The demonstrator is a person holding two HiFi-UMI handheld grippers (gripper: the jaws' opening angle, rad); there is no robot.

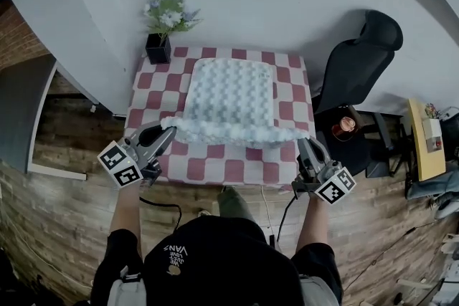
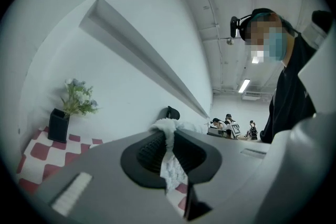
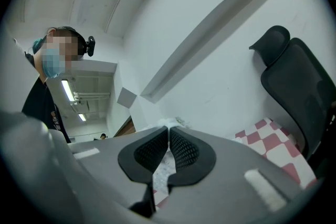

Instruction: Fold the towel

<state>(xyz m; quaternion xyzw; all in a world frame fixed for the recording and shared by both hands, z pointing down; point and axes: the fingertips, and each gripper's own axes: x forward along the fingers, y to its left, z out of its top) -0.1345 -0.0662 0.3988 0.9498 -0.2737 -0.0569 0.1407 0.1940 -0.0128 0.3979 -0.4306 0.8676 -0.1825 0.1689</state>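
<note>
Currently I'm clamping towel point(image 1: 231, 93) corners in left gripper point(image 1: 166, 129) and right gripper point(image 1: 302, 143); either shallow bite risks slipping mid-fold.

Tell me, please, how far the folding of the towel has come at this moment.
Done: the left gripper and the right gripper are each shut on a near corner of the towel. In hand: its near edge is stretched between them, raised off the checked table; the far part lies flat. Left: carry that edge to the far edge and lay it down; no fold is finished.
</note>
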